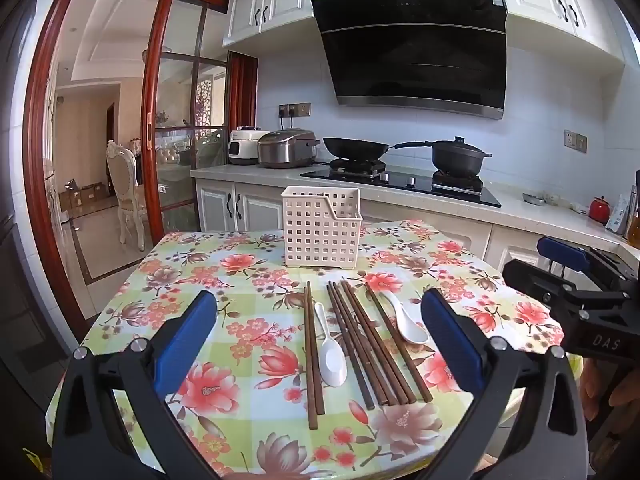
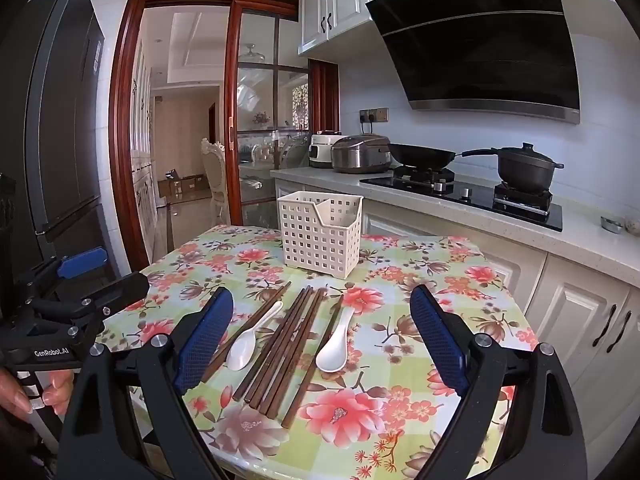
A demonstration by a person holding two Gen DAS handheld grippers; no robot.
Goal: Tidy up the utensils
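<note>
Several dark wooden chopsticks (image 1: pixel 360 344) (image 2: pixel 284 348) lie side by side on the floral tablecloth (image 1: pixel 240 264). Two white spoons rest among them, one on the left (image 1: pixel 332 356) (image 2: pixel 246 344) and one on the right (image 1: pixel 408 324) (image 2: pixel 336 348). Behind them stands a cream perforated basket (image 1: pixel 320 236) (image 2: pixel 320 236), upright and apparently empty. My left gripper (image 1: pixel 320 300) (image 2: pixel 108 274) hovers open above the utensils, holding nothing. My right gripper (image 2: pixel 322 292) (image 1: pixel 536 266) is beside it, also open and holding nothing.
Behind the table runs a counter (image 1: pixel 520 212) with a hob, a wok (image 1: pixel 356 147), a black pot (image 1: pixel 458 158) and two rice cookers (image 1: pixel 286 148). A dark fridge (image 2: pixel 60 120) stands left. A hand (image 2: pixel 36 392) holds the left gripper's handle.
</note>
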